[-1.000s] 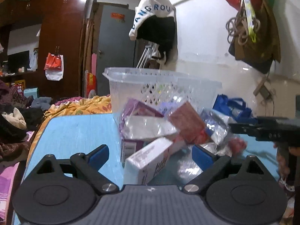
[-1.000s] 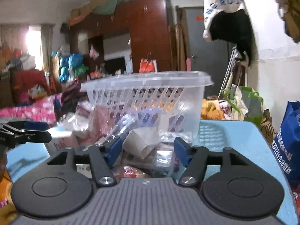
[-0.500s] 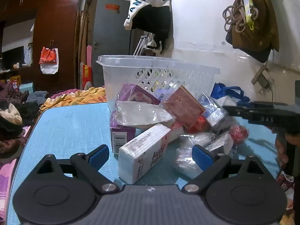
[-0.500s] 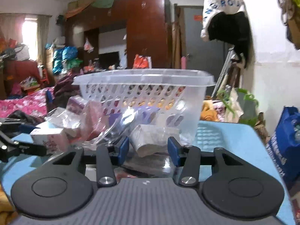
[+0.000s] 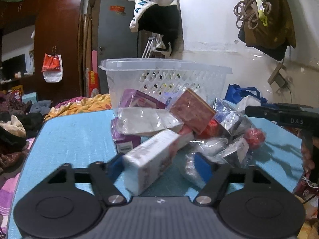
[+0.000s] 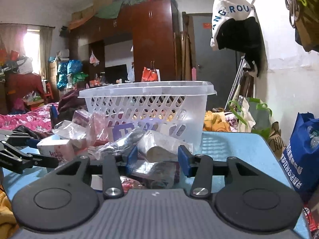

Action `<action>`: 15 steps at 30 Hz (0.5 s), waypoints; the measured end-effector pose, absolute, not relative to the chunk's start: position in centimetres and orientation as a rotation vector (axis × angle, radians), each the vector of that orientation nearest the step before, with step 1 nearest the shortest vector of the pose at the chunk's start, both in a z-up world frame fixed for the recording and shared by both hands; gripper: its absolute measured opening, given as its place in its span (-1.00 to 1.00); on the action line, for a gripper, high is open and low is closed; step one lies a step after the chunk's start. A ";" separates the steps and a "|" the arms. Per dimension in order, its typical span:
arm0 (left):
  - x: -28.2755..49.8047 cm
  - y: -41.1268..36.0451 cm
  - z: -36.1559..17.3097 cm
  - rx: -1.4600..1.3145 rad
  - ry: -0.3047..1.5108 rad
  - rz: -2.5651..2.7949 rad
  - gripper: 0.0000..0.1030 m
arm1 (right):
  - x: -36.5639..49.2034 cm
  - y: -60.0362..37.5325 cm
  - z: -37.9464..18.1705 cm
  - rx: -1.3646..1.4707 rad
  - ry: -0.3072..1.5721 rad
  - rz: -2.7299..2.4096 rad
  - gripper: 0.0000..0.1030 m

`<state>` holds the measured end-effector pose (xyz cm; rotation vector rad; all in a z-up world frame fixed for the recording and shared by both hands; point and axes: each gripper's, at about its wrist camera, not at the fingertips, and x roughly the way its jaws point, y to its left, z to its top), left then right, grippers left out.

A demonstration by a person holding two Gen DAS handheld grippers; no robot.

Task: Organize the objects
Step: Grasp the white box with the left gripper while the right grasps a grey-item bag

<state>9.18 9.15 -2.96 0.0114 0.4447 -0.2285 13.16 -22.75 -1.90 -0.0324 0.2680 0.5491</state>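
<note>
Translucent plastic basket point(image 6: 147, 107) (glossy wrappers point(image 5: 147, 119))

You are working over a light blue table point(image 5: 75, 137), with a clear plastic basket point(image 5: 165, 75) standing toward its far side. Directly in front of the basket lies a heap of packets point(image 5: 179, 127), among them a white box point(image 5: 153, 159) nearest you, a purple box point(image 5: 125, 143) and several clear-wrapped packs, all touching or overlapping one another on the tabletop.

A tall dark reddish-brown wooden wardrobe point(image 6: 151, 39) fills the far wall, beside a grey door point(image 5: 117, 39). Daylight glows through a curtained window point(image 6: 31, 45) at left, and the white plastered wall point(image 5: 215, 29) runs along the right.
</note>
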 end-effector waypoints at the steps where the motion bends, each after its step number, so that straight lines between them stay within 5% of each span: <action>1: 9.1 9.1 -3.0 0.019 0.441 -0.217 -0.01 | 13.0 -22.7 -1.9 -0.035 0.258 0.557 -0.07; 15: 7.2 9.0 -2.4 0.048 0.353 -0.230 -0.32 | 12.0 -22.6 -1.8 -0.048 0.181 0.561 -0.08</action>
